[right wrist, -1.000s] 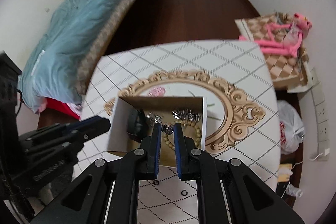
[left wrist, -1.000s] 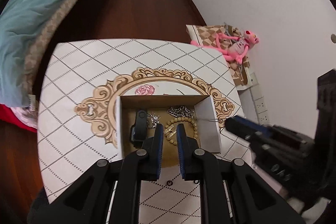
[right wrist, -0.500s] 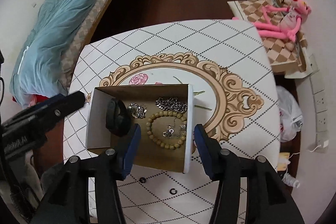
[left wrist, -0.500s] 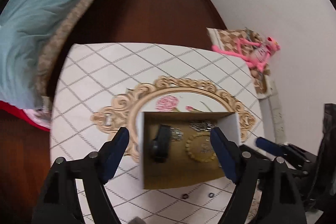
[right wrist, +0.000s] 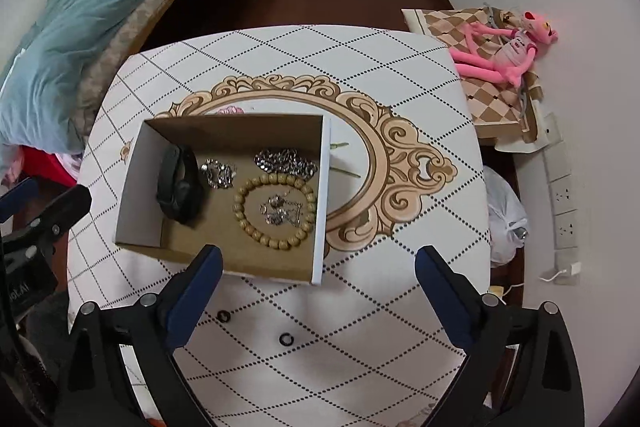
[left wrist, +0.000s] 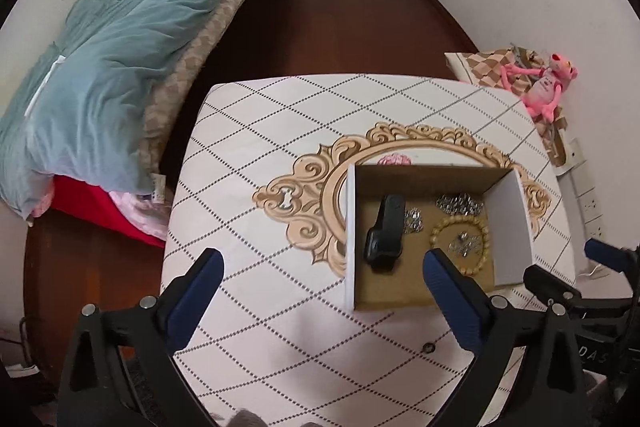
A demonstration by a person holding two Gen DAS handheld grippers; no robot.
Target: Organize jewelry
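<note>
An open cardboard box [right wrist: 140, 179] [left wrist: 510, 227] stands on the patterned table. It holds a black wristband [right wrist: 178, 187] [left wrist: 384, 235], a wooden bead bracelet [right wrist: 276, 211] [left wrist: 460, 241], a silver chain [right wrist: 286, 161] [left wrist: 458, 205], a small silver piece [right wrist: 218, 173] and a silver necklace [right wrist: 280, 209] inside the bead ring. My left gripper [left wrist: 320, 301] is open and empty, left of the box. My right gripper [right wrist: 318, 297] is open and empty, near the box's front right corner.
Two small black rings [right wrist: 223, 315] [right wrist: 286, 339] lie on the table [right wrist: 360, 307] in front of the box. A bed with a teal quilt [left wrist: 112, 39] is at the left. A pink plush toy [right wrist: 500, 47] and wall sockets are at the right.
Both grippers were shut over the box a second ago; both have opened wide and drawn back. A silver necklace now lies inside the bead bracelet.
</note>
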